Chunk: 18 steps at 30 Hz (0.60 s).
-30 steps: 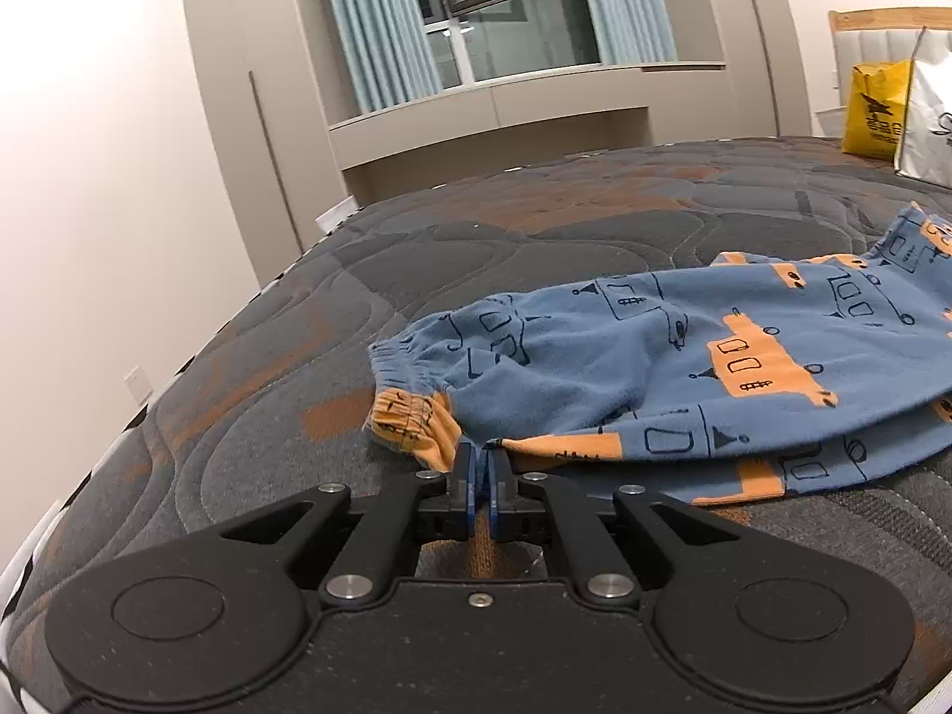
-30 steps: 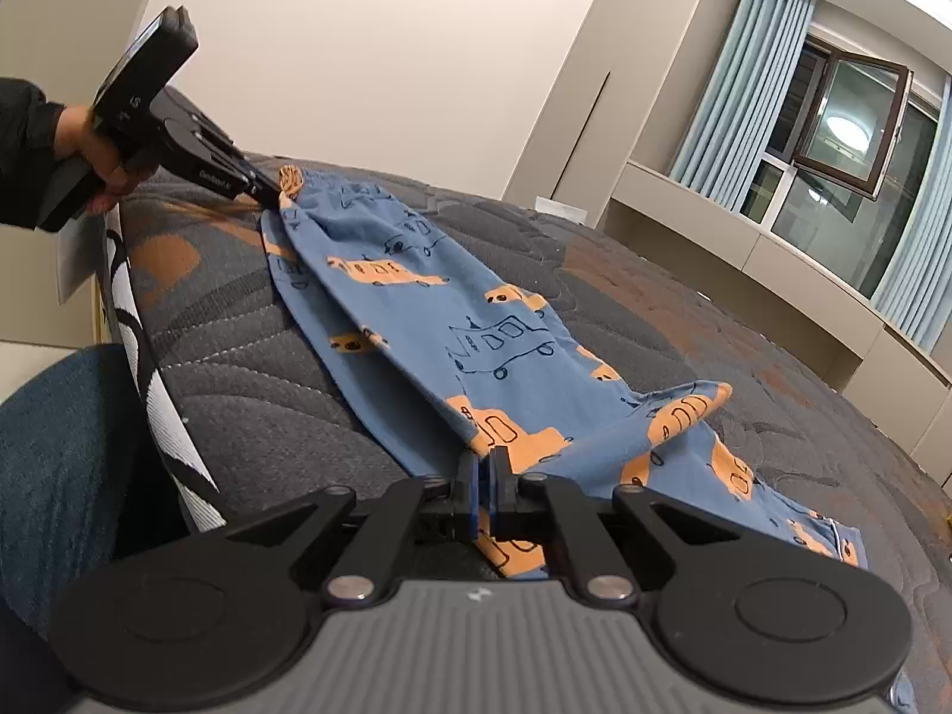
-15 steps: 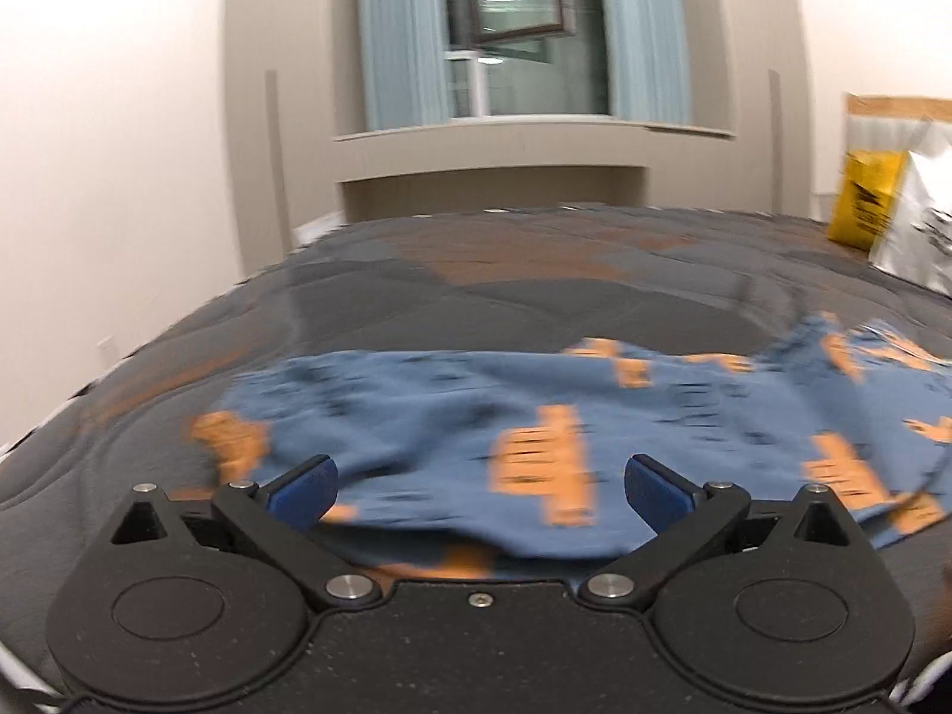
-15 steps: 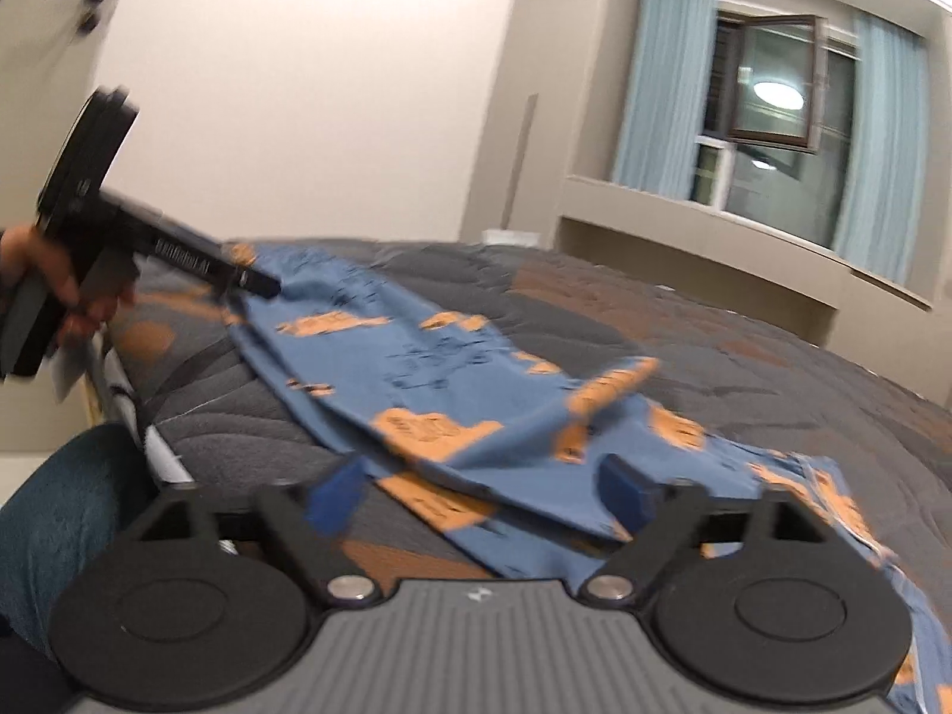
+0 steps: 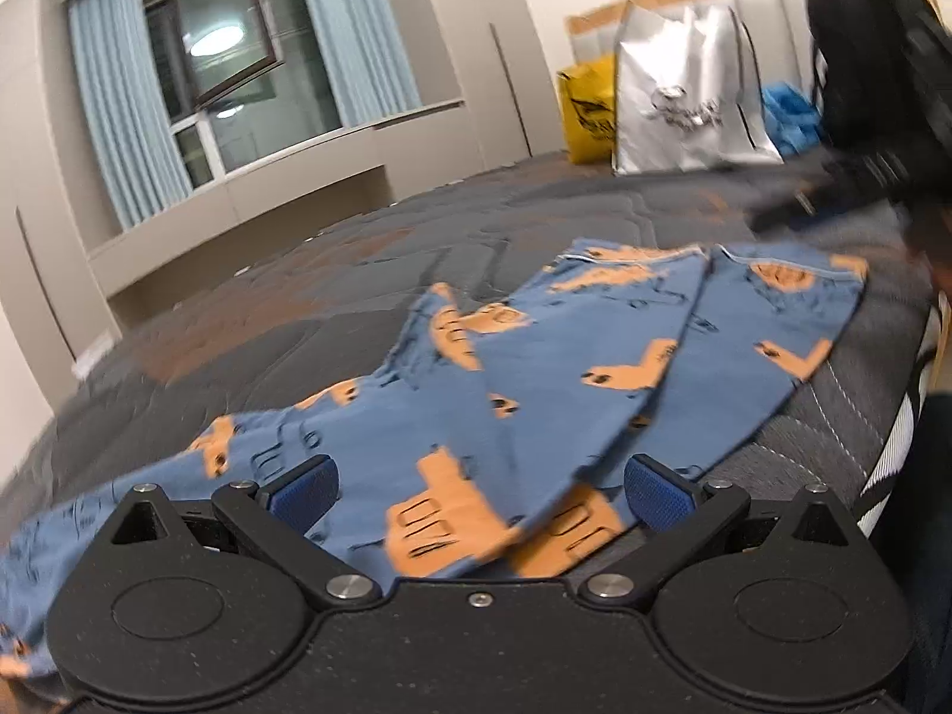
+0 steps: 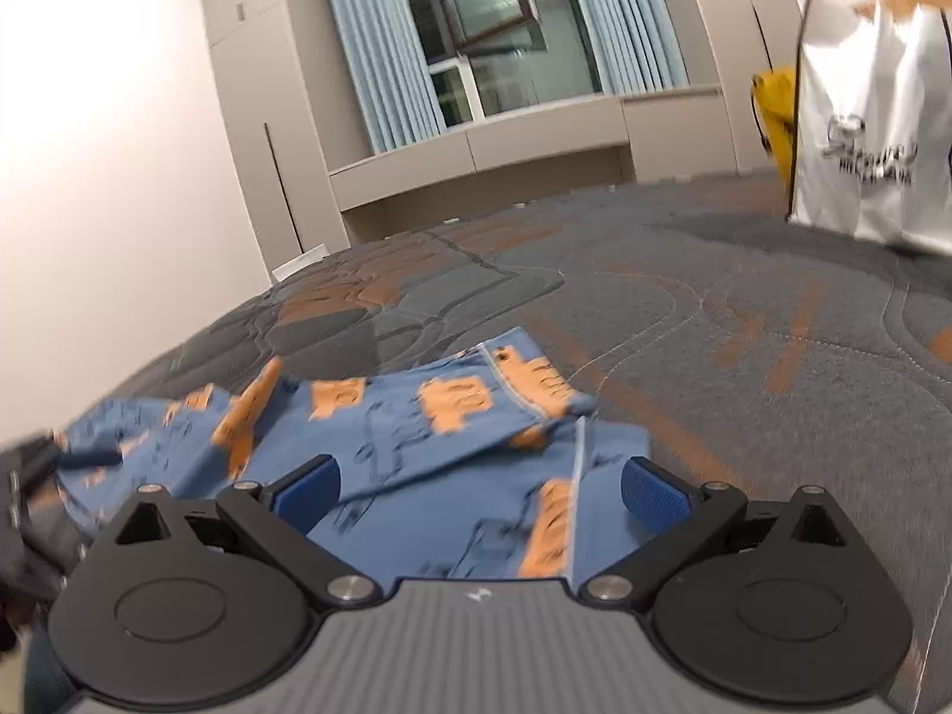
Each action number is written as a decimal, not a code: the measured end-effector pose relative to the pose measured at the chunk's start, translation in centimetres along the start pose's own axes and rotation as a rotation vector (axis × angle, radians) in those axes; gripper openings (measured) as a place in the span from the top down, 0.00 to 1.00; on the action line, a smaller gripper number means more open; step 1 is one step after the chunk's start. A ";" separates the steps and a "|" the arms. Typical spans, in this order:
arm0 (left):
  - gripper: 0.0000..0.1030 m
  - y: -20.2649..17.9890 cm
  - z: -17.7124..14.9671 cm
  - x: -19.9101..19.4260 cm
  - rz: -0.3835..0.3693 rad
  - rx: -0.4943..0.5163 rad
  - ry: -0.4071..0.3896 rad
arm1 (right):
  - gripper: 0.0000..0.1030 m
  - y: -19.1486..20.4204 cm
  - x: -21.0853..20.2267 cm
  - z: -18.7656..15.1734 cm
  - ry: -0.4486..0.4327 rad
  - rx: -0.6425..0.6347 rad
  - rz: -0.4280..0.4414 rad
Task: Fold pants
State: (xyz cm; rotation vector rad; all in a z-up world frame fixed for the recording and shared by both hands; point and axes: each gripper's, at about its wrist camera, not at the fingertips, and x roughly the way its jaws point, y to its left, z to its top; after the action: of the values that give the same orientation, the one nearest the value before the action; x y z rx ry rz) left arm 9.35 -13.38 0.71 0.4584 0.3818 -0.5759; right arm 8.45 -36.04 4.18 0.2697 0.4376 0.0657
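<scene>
The blue truck-print pants (image 5: 535,369) lie flat on the quilted mattress (image 6: 744,309), one leg over the other, apparently for the next fold. The left gripper (image 5: 479,485) and right gripper (image 6: 479,485) hover over the fabric, spread wide and grasping nothing.

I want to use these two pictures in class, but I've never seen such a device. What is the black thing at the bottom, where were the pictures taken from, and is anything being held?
No robot here: a person holds a two-finger gripper in each hand, each carrying a forward-looking fisheye camera. One picture looks along the left gripper, the other along the right gripper. The black shape is the gripper's own body. Both have their blue pads spread wide, holding nothing. On the mattress lie blue pants with orange prints, partly folded. Bags stand behind.
</scene>
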 end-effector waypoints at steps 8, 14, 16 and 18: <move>0.07 -1.7 1.0 0.2 0.047 0.110 0.016 | 0.11 -3.2 5.6 4.1 0.113 0.108 0.069; 0.30 -1.9 1.1 0.1 0.038 0.145 0.038 | 0.51 -5.1 8.0 3.9 0.186 0.216 0.042; 0.47 -1.9 1.2 0.3 0.007 0.134 0.047 | 0.62 -5.2 8.1 3.9 0.196 0.228 0.026; 0.83 -1.7 1.4 0.6 -0.033 0.112 0.064 | 0.79 -5.4 8.0 3.8 0.189 0.222 0.021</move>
State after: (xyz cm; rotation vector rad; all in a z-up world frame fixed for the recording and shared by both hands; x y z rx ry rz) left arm 9.08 -15.64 1.10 0.5799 0.4207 -0.6181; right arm 17.36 -41.17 2.78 0.4894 0.6310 0.0630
